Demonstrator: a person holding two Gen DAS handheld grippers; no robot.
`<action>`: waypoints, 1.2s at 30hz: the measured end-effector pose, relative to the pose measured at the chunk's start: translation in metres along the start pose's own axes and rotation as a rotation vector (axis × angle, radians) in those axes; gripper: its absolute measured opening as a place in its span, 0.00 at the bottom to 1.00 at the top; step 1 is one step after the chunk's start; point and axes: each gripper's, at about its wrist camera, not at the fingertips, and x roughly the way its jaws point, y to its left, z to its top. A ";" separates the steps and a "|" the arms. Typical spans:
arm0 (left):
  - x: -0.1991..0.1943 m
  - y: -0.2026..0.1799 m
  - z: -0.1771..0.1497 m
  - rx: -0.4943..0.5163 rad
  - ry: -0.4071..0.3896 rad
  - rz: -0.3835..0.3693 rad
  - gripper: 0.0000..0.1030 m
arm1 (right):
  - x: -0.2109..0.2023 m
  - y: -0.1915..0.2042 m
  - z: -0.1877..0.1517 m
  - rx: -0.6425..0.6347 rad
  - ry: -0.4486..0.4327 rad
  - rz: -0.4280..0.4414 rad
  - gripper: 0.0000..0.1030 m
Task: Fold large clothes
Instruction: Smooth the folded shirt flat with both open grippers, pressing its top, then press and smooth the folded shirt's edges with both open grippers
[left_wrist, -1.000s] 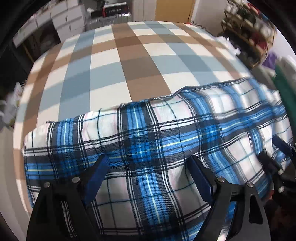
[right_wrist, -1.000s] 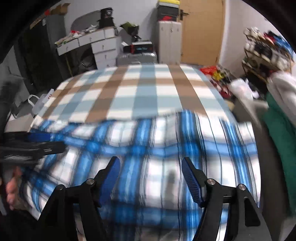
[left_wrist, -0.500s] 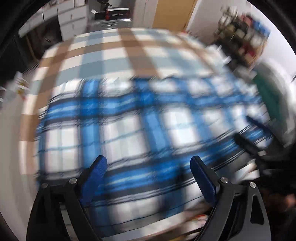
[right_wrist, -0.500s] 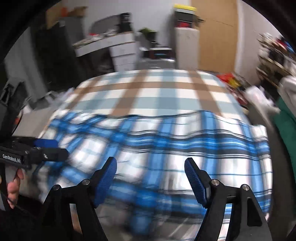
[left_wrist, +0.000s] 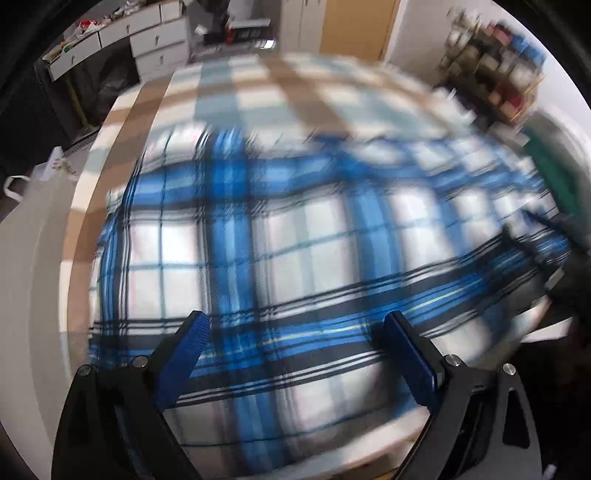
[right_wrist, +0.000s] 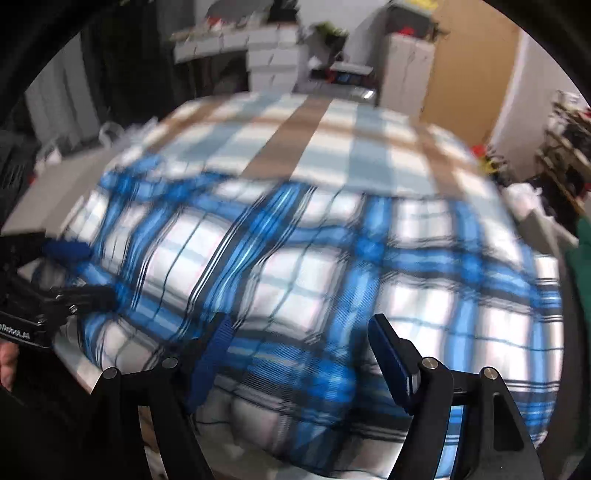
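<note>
A blue, white and black plaid garment (left_wrist: 295, 251) lies spread flat on the near part of a table with a brown, pale blue and white checked cloth (left_wrist: 280, 85). It also fills the right wrist view (right_wrist: 325, 266). My left gripper (left_wrist: 295, 350) is open and empty, held above the garment's near edge. My right gripper (right_wrist: 299, 350) is open and empty above the near edge too. The left gripper shows at the left of the right wrist view (right_wrist: 77, 273). Both views are blurred by motion.
White drawer units (left_wrist: 147, 40) and a cabinet (right_wrist: 402, 70) stand beyond the table's far end. A shelf of small items (left_wrist: 495, 81) stands at the right, with a green cloth (left_wrist: 554, 173) beside the table. The brown door (left_wrist: 354, 29) is behind.
Both grippers have pulled back and risen from the garment, so more of it and the room shows. The garment now lies flat and spread; both stay open.
</note>
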 end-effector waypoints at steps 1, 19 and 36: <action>0.006 0.004 0.000 -0.012 0.019 -0.022 0.90 | 0.002 -0.006 0.000 0.024 0.009 -0.028 0.74; 0.039 -0.013 0.074 -0.001 0.063 0.020 0.96 | 0.027 -0.082 -0.012 0.207 0.194 -0.158 0.86; 0.036 -0.031 0.086 0.009 0.031 0.019 0.99 | 0.087 -0.063 0.057 0.097 0.227 -0.125 0.88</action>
